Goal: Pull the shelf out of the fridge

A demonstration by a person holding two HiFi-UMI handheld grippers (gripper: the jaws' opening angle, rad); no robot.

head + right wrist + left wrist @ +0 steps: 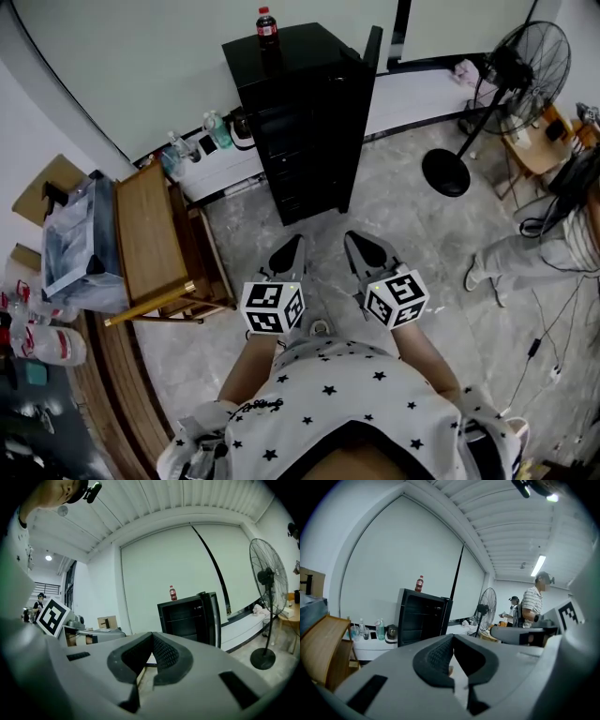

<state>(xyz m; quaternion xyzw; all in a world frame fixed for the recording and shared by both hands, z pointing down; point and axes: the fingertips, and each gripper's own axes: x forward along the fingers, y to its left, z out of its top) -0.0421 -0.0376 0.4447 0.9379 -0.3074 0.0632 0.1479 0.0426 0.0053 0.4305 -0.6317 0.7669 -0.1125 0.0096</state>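
Floor tiles (pixel 394 206) are separating the left gripper (pixel 452 636) and right gripper (pixel 152 635), both closed and empty, from the fridge (pixel 300 122) ahead. Its shelf (pixel 183 619) seems light and rigid, so the front edge is the place to grip.

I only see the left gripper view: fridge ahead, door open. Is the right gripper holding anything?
Observer: No. The right gripper is shut, with nothing between its jaws.
Operator: How far are both from the fridge?
Observer: From the head view, the left gripper and the right one are side by side, short of the fridge, with bare floor between.
Operator: Anything low on my right?
Observer: A fan base stands right of the fridge, and a cable lies further right.
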